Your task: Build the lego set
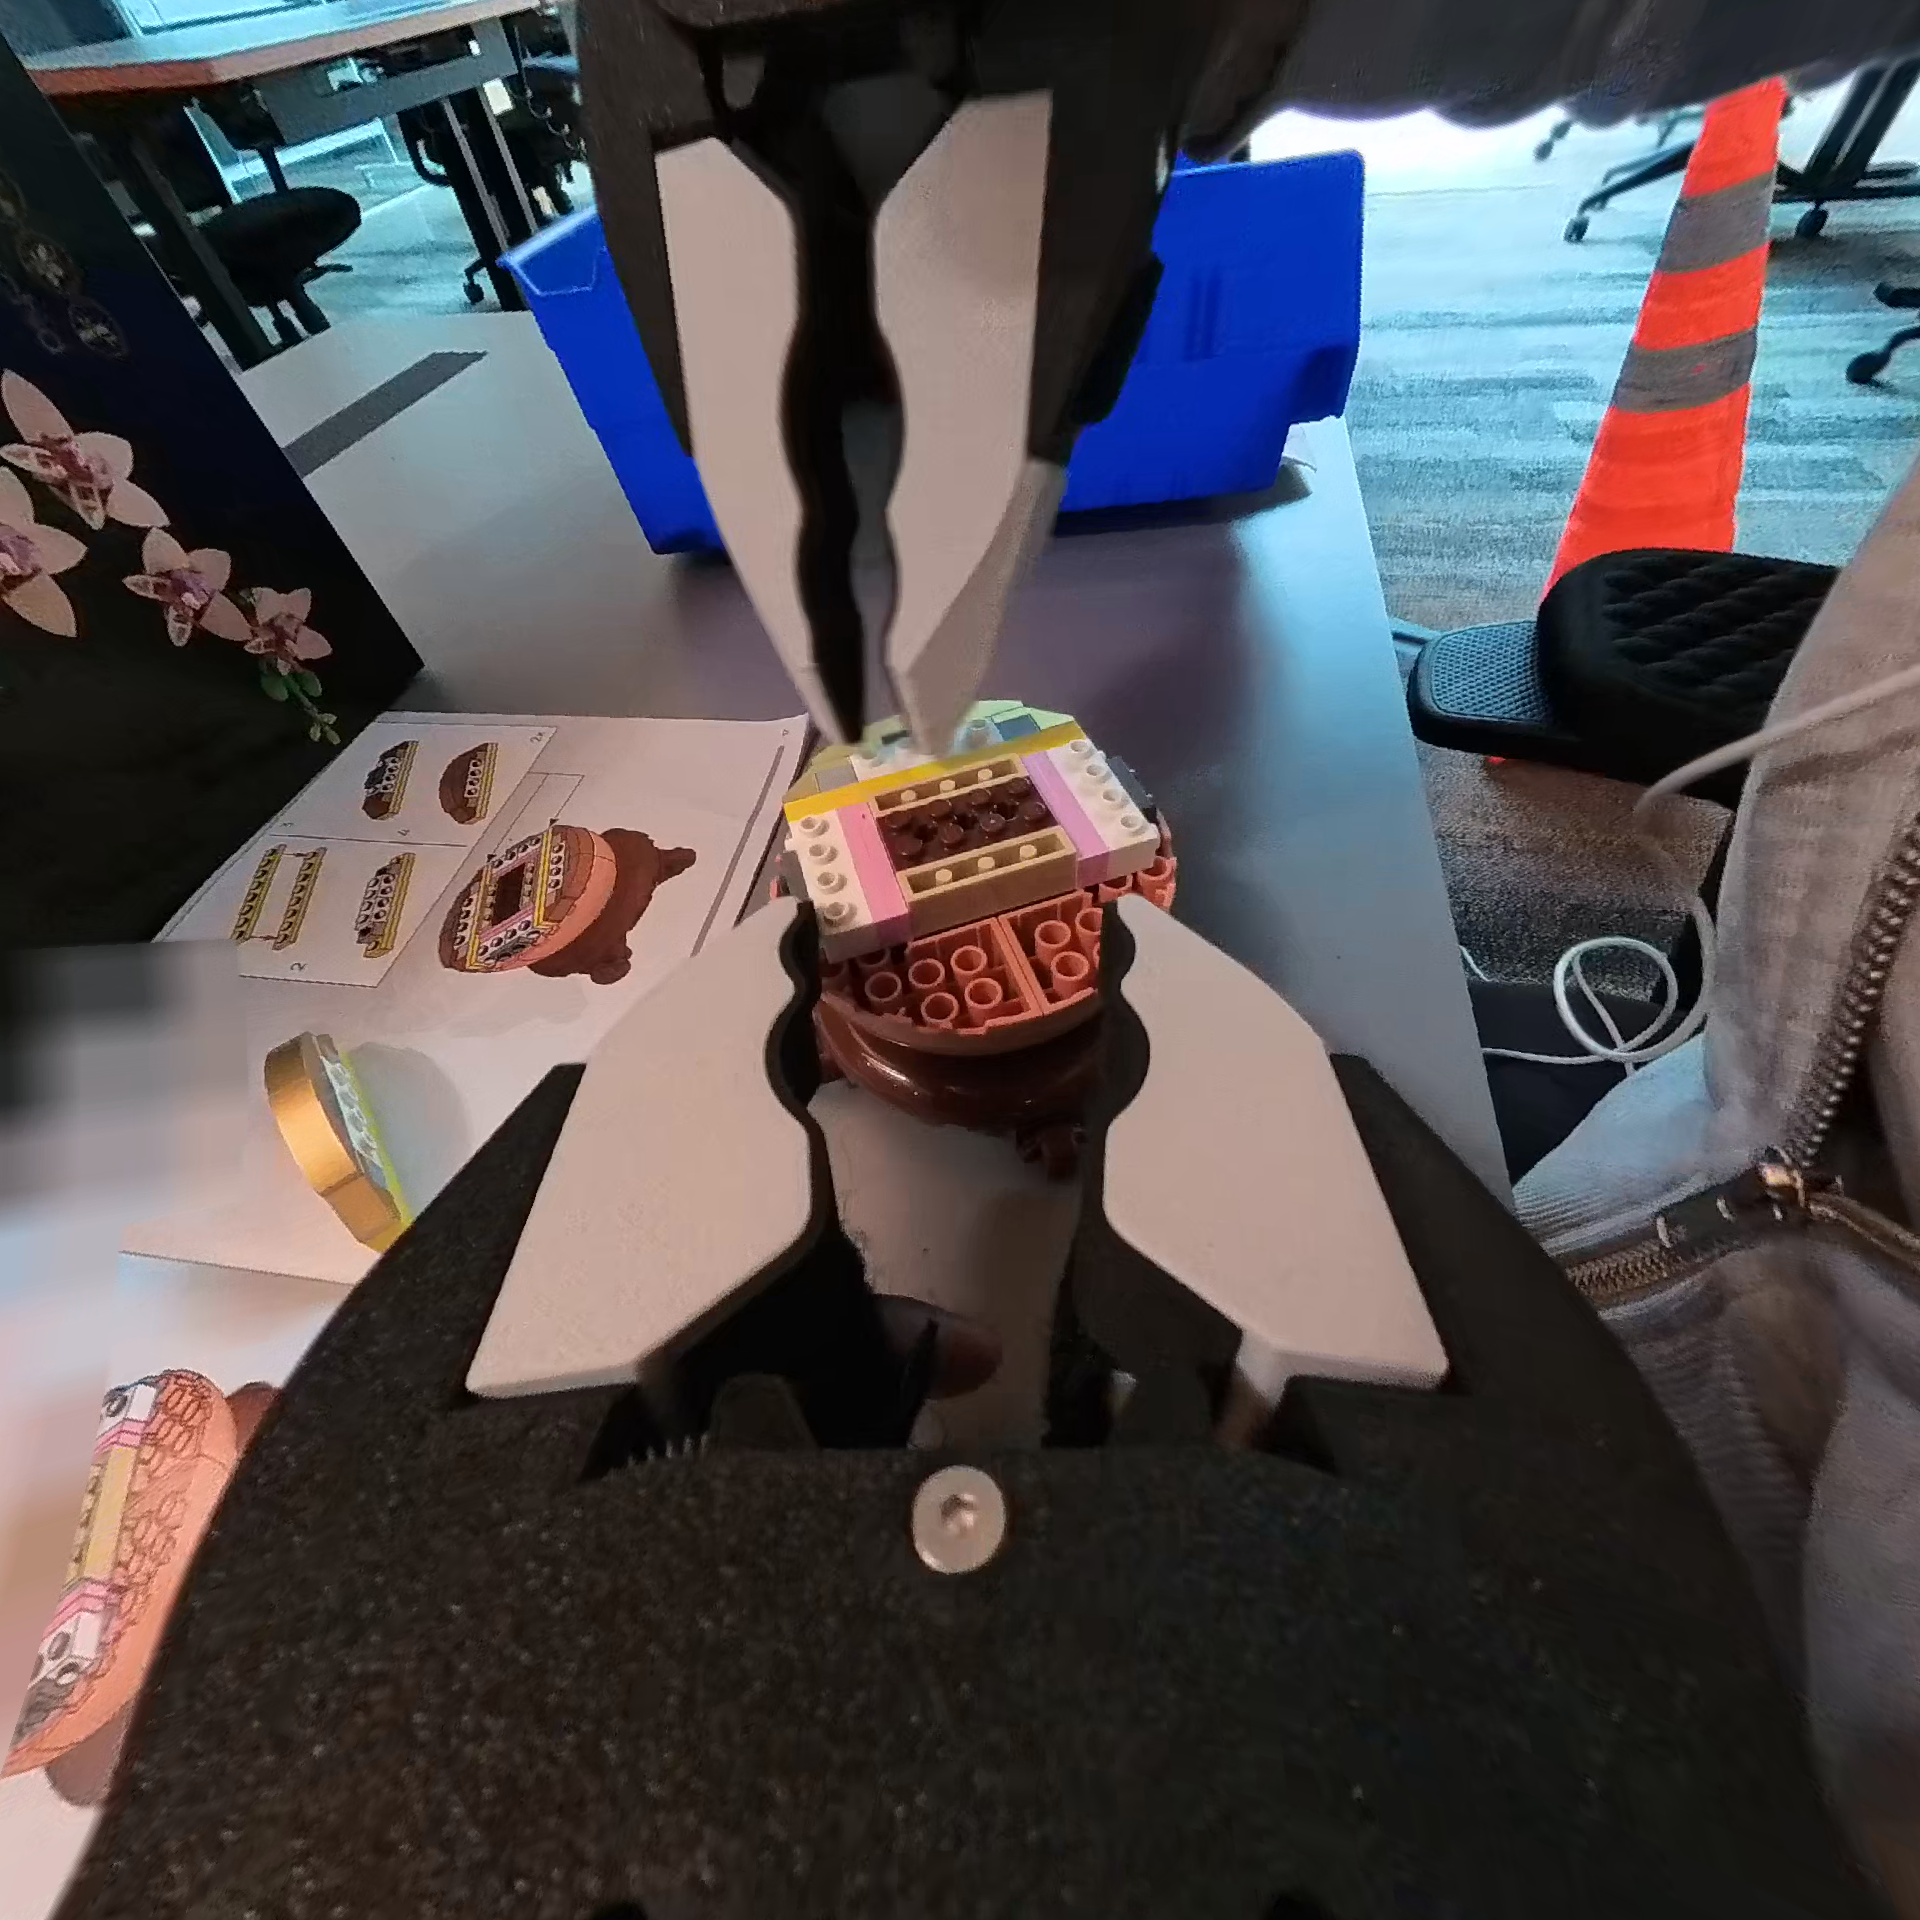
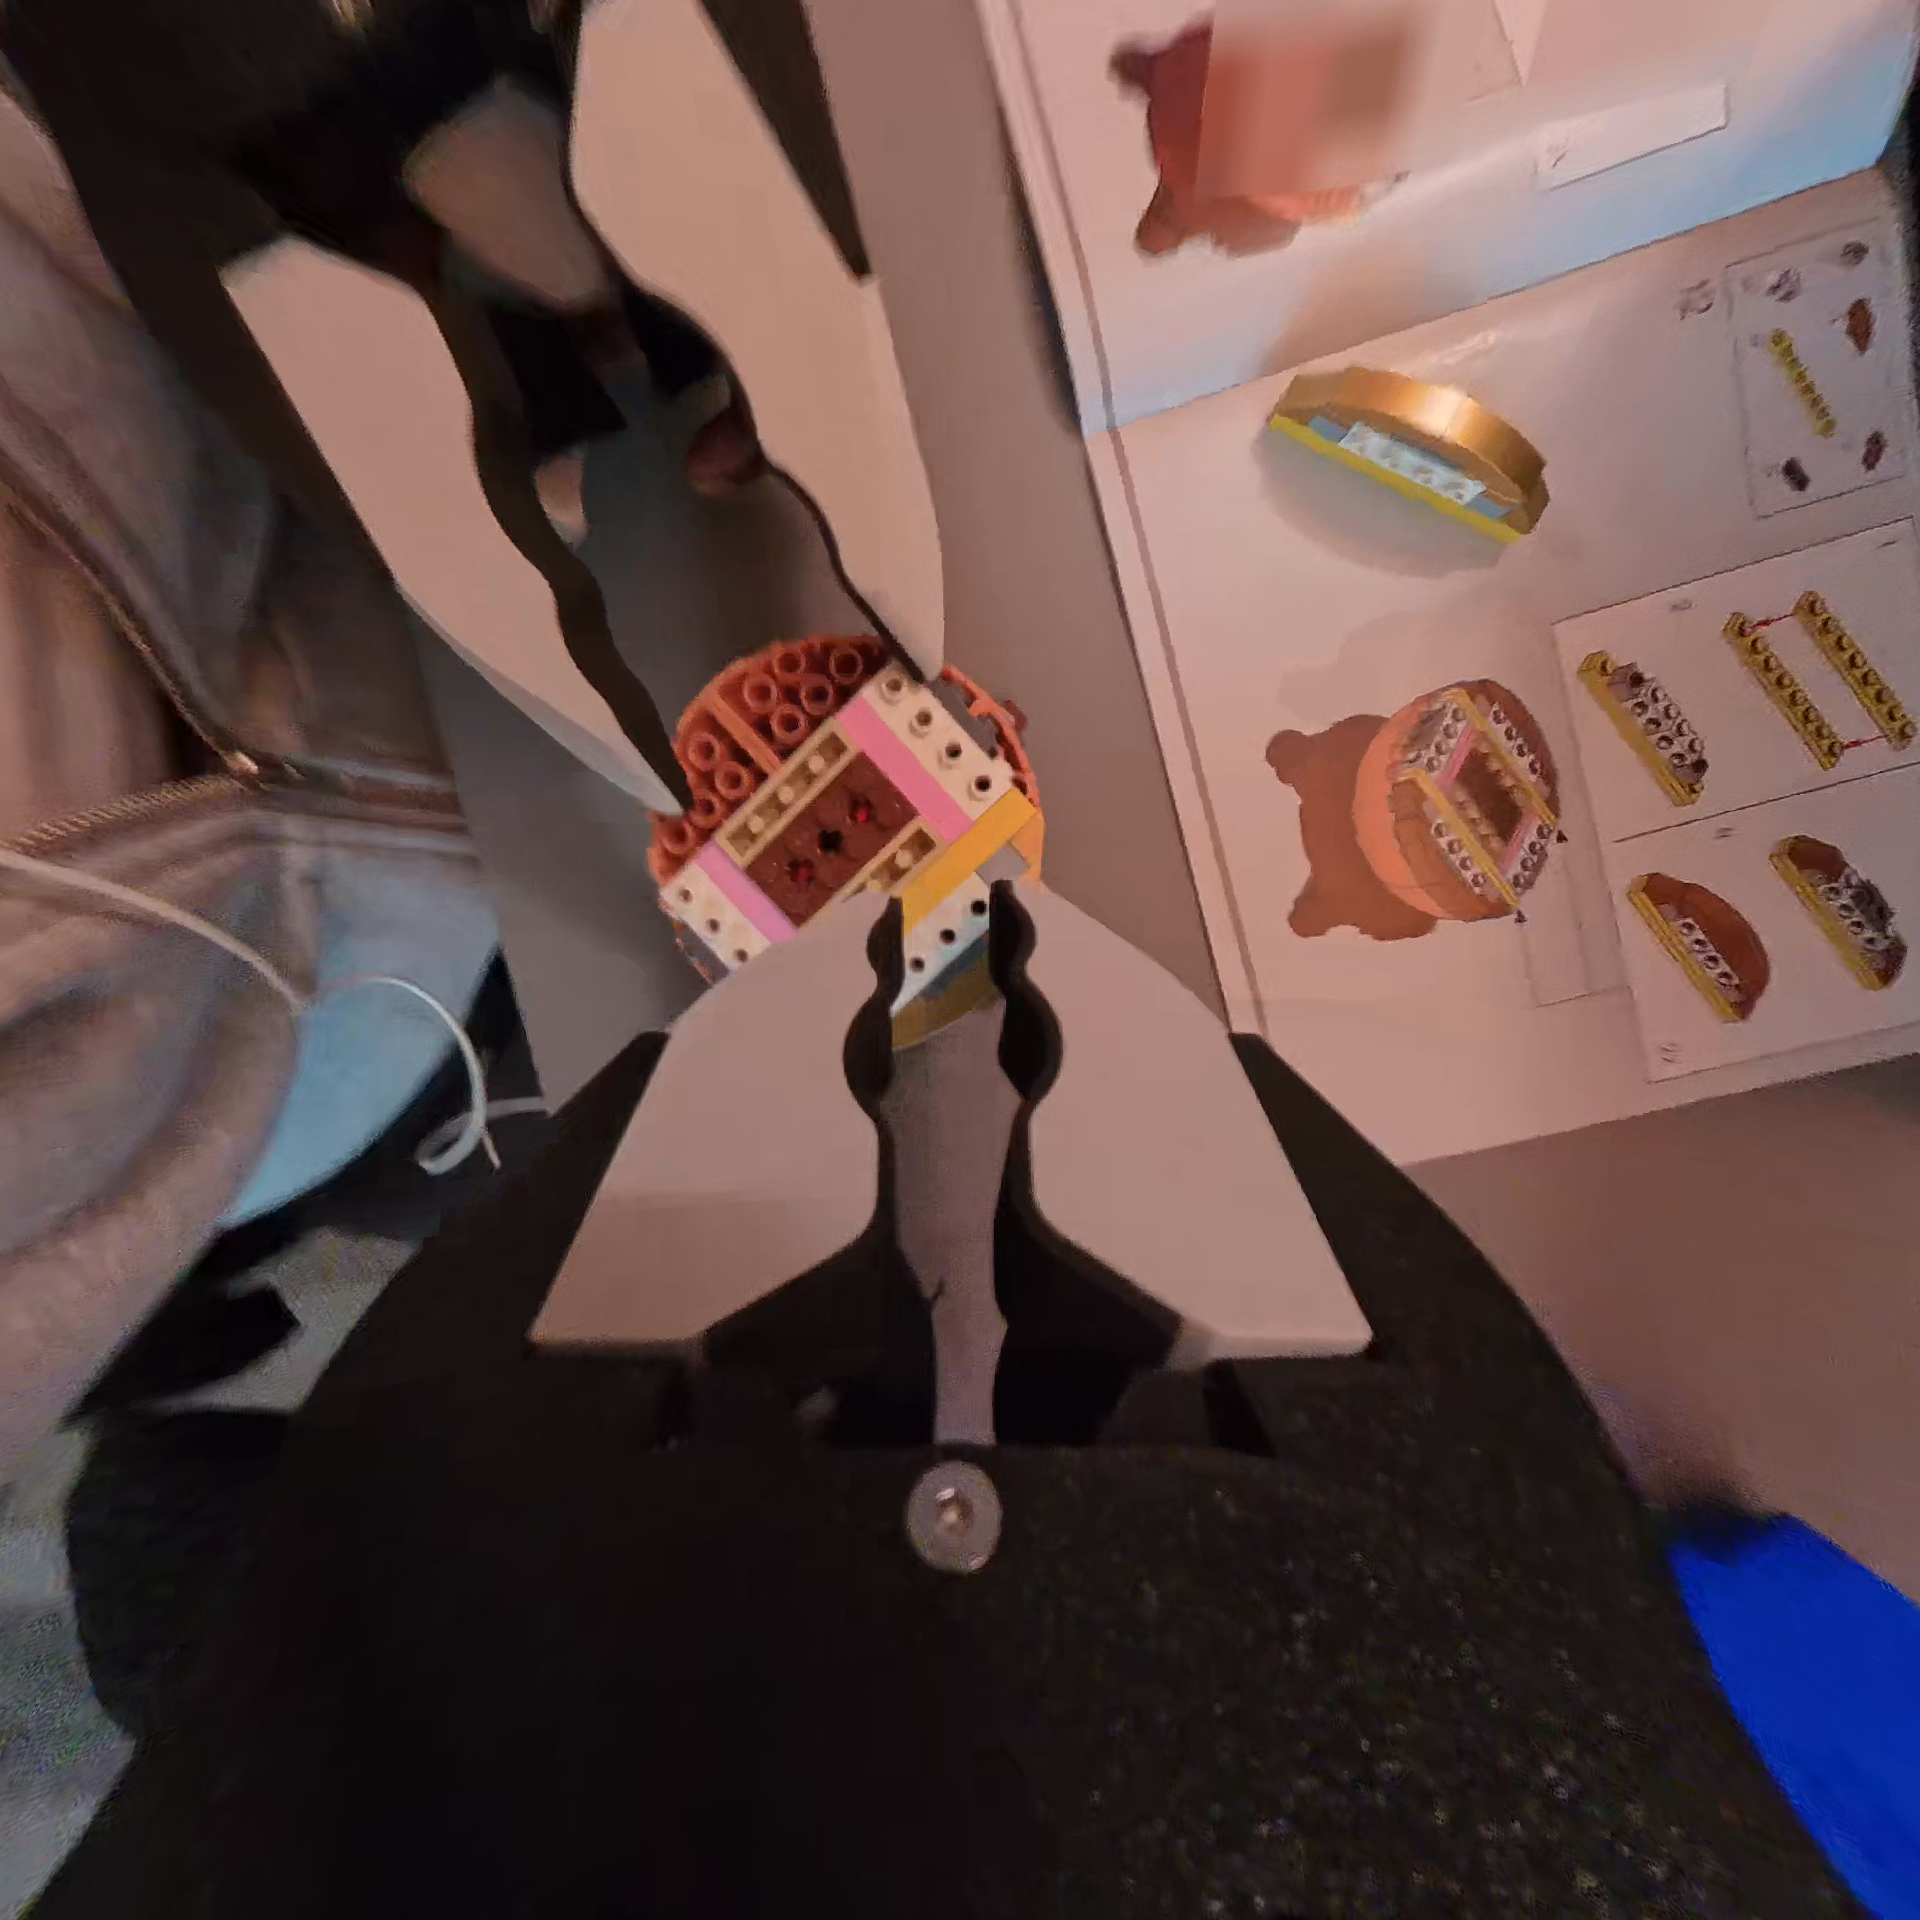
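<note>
Left wrist view: the left claw point(image 1: 956, 935) is clamped on the round brown lego pot point(image 1: 961, 894), which stands on the grey bench point(image 1: 520, 540). The right claw point(image 1: 883, 727) comes down from above, its tips nearly together on the pot's far rim. A gold-rimmed curved piece point(image 1: 332, 1132) lies on the instruction sheet point(image 1: 499, 831).

Right wrist view: the right claw point(image 2: 940, 904) pinches the pot's point(image 2: 842, 821) white and yellow edge section. The gold-rimmed piece point(image 2: 1413, 447) lies well apart.
</note>
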The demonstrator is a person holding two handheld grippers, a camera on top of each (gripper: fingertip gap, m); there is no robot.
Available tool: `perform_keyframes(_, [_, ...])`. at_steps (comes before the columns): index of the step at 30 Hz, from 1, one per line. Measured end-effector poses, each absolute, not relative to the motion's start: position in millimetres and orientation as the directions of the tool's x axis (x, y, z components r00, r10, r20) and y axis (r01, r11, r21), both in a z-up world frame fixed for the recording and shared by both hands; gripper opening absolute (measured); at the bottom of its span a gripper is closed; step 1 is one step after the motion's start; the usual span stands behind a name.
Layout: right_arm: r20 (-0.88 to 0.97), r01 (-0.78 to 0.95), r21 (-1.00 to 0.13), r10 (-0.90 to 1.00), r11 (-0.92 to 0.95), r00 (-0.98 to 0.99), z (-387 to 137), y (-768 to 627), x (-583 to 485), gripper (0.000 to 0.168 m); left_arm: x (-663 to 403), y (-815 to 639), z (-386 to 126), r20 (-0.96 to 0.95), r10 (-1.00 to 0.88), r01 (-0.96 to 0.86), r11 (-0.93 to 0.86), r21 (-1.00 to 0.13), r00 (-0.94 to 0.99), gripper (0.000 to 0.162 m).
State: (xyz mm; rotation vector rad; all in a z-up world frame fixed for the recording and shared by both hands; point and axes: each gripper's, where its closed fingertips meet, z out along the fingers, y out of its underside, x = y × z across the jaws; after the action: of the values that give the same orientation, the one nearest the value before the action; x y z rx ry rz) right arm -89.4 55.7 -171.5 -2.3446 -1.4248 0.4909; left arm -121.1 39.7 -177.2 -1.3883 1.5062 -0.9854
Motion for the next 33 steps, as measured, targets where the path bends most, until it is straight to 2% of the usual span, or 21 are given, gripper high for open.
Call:
perform_keyframes(1, [-0.134,0.723,-0.524,0.882,-0.45,0.453,-164.9,58.3,-92.4,0.016,-121.9,39.2,-176.8,-0.063,-0.997,-0.339,0.071,-0.938,-0.036,0.05])
perform_keyframes(5, [-0.057,0.554,-0.718,0.829,-0.421,0.556,-131.5,84.9,-87.8,0.029,-132.3,44.2,-165.9,0.0,-1.0,-0.321,0.009,-0.947,-0.03,0.07])
perform_keyframes(8, [-0.012,0.421,-0.835,0.777,-0.354,0.63,-102.3,94.6,-84.4,0.028,-149.3,74.3,-138.8,0.07,-0.997,-0.224,-0.077,-0.972,0.041,0.062])
perform_keyframes(10, [-0.005,0.344,-0.884,0.741,-0.318,0.672,-90.8,96.5,-83.4,0.028,-157.9,101.0,-132.1,0.106,-0.989,-0.229,-0.127,-0.965,0.103,0.056])
perform_keyframes(14, [-0.002,0.216,-0.943,0.653,-0.254,0.757,-82.2,97.3,-78.4,0.028,-163.0,164.9,-179.3,0.102,-0.946,-0.478,-0.247,-0.843,0.308,0.034])
perform_keyframes(16, [-0.016,0.165,-0.958,0.616,-0.235,0.788,-82.8,94.5,-73.5,0.028,-157.5,171.3,-204.9,0.117,-0.944,-0.583,-0.284,-0.761,0.307,0.037])
perform_keyframes(19, [-0.02,0.15,-0.957,0.573,-0.248,0.819,-92.5,89.0,-62.1,0.027,-146.2,172.4,-219.4,0.1,-0.946,-0.628,-0.282,-0.725,0.309,0.037])
perform_keyframes(21, [-0.004,0.175,-0.947,0.554,-0.27,0.832,-102.6,86.1,-55.3,0.027,-145.7,178.5,-228.5,0.056,-0.942,-0.659,-0.272,-0.701,0.33,0.027])
perform_keyframes(23, [0.026,0.214,-0.935,0.55,-0.281,0.834,-111.5,83.6,-51.8,0.027,-144.7,179.4,-233.8,0.063,-0.94,-0.663,-0.283,-0.693,0.335,0.009])
perform_keyframes(26, [0.004,0.193,-0.944,0.576,-0.269,0.817,-114.4,81.9,-58.4,0.026,-137.4,173.3,-214.2,0.186,-0.922,-0.526,-0.349,-0.775,0.338,0.007])
perform_keyframes(28, [-0.09,0.093,-0.96,0.607,-0.263,0.79,-110.6,82.7,-71.3,0.025,-128.2,163.1,-174.7,0.392,-0.88,-0.28,-0.46,-0.842,0.269,0.007])
perform_keyframes(31, [-0.322,-0.162,-0.941,0.64,-0.298,0.697,-97.5,87.7,-90.5,0.03,-126.2,142.9,-106.1,0.604,-0.796,0.094,-0.599,-0.795,0.044,0.007])
perform_keyframes(33, [-0.505,-0.368,-0.861,0.673,-0.35,0.54,-79.8,88.3,-101.1,0.028,-126.3,126.6,-83.2,0.62,-0.783,0.2,-0.614,-0.763,-0.038,0.007])
